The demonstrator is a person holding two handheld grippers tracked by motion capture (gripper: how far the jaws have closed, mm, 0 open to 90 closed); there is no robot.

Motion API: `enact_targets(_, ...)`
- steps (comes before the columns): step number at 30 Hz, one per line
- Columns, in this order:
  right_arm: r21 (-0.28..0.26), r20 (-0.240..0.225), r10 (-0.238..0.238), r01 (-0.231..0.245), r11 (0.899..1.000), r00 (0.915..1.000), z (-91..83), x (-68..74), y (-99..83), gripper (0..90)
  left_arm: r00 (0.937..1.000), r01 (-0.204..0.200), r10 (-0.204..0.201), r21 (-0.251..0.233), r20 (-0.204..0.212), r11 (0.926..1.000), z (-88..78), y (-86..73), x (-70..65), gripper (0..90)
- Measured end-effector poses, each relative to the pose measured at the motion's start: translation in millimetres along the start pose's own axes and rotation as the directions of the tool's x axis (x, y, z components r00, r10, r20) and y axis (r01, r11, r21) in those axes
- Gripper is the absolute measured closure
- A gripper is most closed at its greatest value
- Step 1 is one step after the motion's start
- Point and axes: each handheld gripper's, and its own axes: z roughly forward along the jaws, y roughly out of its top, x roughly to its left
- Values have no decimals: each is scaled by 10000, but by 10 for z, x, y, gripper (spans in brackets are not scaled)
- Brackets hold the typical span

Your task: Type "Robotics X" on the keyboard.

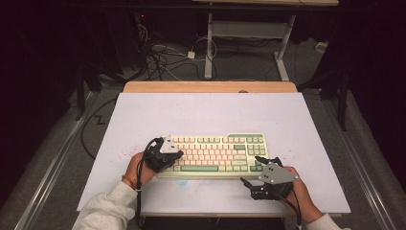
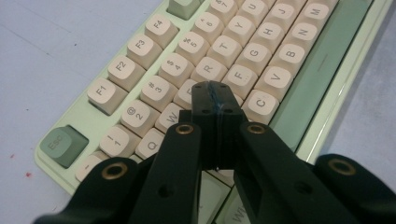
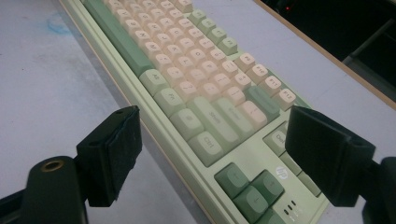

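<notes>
Keyboard (image 1: 215, 154) flat, long axis left-right, spacebar edge toward the person.

Keyboard (image 2: 261, 60): plastic, cream and sage-green keycaps matt, case edge at right of frame glossy with a sheen. Left gripper (image 2: 215, 100): matt black plastic, brass-coloured metal inserts lower down. Right gripper (image 3: 210, 140): same matt black, its fingers (image 3: 122, 140) faced with rough dark padding. Worktop (image 1: 201, 115): smooth matt pale sheet, bare wood strip along top edge.

Dim lab: floor cables (image 1: 160, 60), white worktable (image 1: 210, 115)
</notes>
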Motion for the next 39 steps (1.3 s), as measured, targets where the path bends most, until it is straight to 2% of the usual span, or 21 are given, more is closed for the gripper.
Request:
enact_targets(8,24,-17,-44,44,10000,10000,12,7,5,192,9999,-26,26,61,-99,10000,1,-21,-2,876)
enact_targets(10,22,11,-49,49,10000,10000,10,8,4,192,9999,0,3,227,-168,9997,14,-24,3,877)
enact_targets(12,34,13,-47,47,10000,10000,9,7,2,192,10000,-20,22,190,-83,9998,26,-33,0,877)
enact_targets(14,42,25,-43,43,10000,10000,7,7,1,192,9990,-326,334,260,-302,9991,8,-19,-32,877)
enact_targets(20,6,81,-67,67,10000,9999,-9,-6,0,192,9980,-473,462,-254,-425,9986,-57,10,-81,876)
enact_targets(27,-79,235,0,1,10000,9997,-16,-13,5,194,9949,-724,657,-881,-770,9935,-136,16,-94,873)
enact_targets(29,-110,305,96,-92,9999,9995,-22,-24,6,195,9938,-822,742,-975,-824,9918,-156,15,-98,824)
enact_targets(31,-117,306,130,-126,9999,9994,-27,-31,5,194,9936,-791,698,-1064,-884,9912,-169,14,-103,823)
enact_targets(33,-103,304,141,-138,9999,9994,-27,-30,5,194,9926,-837,731,-1094,-973,9905,-177,15,-104,747)
enact_targets(35,-96,302,106,-103,9999,9995,-23,-29,5,194,9921,-963,859,-1165,-918,9885,-190,15,-107,731)
enact_targets(37,-92,312,123,-120,9999,9994,-21,-29,5,193,9917,-1008,899,-1210,-916,9875,-197,22,-113,621)
enact_targets(39,-97,340,185,-181,9998,9993,-22,-34,4,189,9897,-1042,912,-1184,-1105,9875,-194,29,-124,541)
